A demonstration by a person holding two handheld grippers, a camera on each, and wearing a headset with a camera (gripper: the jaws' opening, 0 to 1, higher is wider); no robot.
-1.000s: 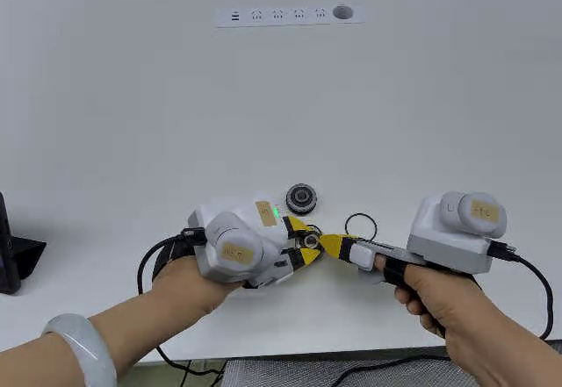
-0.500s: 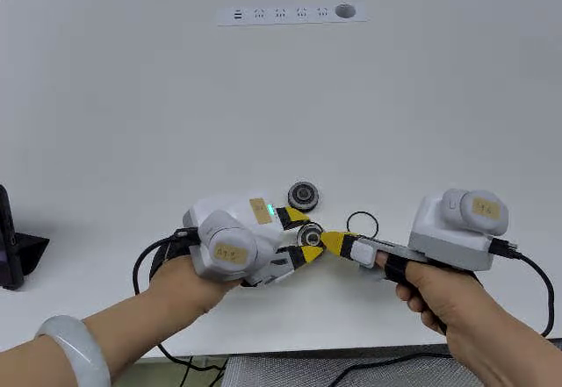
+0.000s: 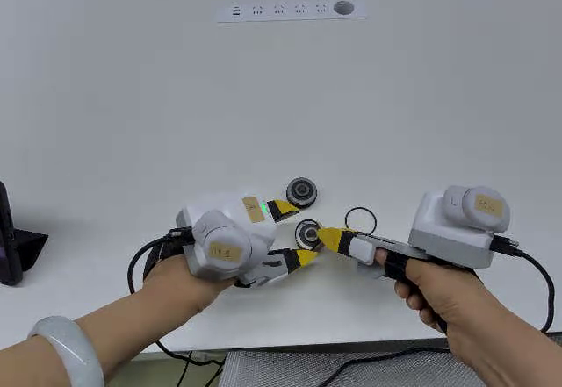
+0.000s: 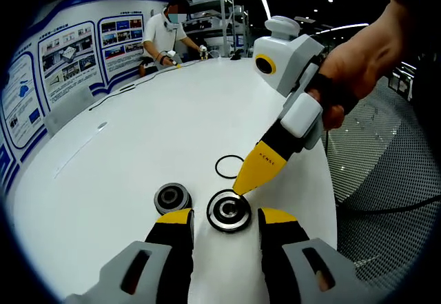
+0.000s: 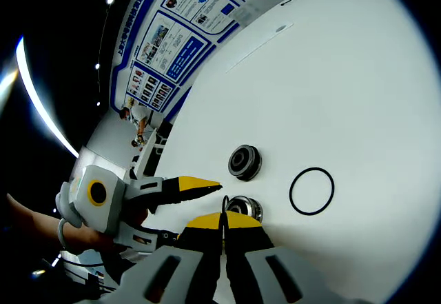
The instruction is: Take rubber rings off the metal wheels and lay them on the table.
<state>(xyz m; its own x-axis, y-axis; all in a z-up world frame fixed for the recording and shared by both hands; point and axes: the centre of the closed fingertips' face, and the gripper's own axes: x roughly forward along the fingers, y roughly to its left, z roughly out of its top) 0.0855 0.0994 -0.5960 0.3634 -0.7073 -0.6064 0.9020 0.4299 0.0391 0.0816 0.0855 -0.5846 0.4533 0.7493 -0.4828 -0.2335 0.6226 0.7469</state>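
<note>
A metal wheel [image 3: 308, 233] with a black rubber ring lies between the spread yellow jaws of my left gripper [image 3: 294, 231], which is open. In the left gripper view the wheel [image 4: 229, 211] sits just past the left gripper [image 4: 226, 216]. My right gripper [image 3: 325, 237] comes in from the right, shut, with its tip on the wheel's rim. In the right gripper view a thin black strip of the ring shows at the tips of the right gripper [image 5: 224, 216], beside the wheel [image 5: 244, 207]. A second wheel [image 3: 301, 191] lies just beyond. A loose rubber ring [image 3: 359, 220] lies flat to the right.
A white power strip [image 3: 290, 9] lies at the far side of the white table [image 3: 176, 97]. A dark stand [image 3: 10, 247] sits at the left edge. Cables trail from both grippers over the near edge. A person stands at a far bench [image 4: 165, 32].
My left gripper's jaws have spread apart and let go of the wheel, which now lies between them. The right gripper's tip stays at the wheel's rim.
</note>
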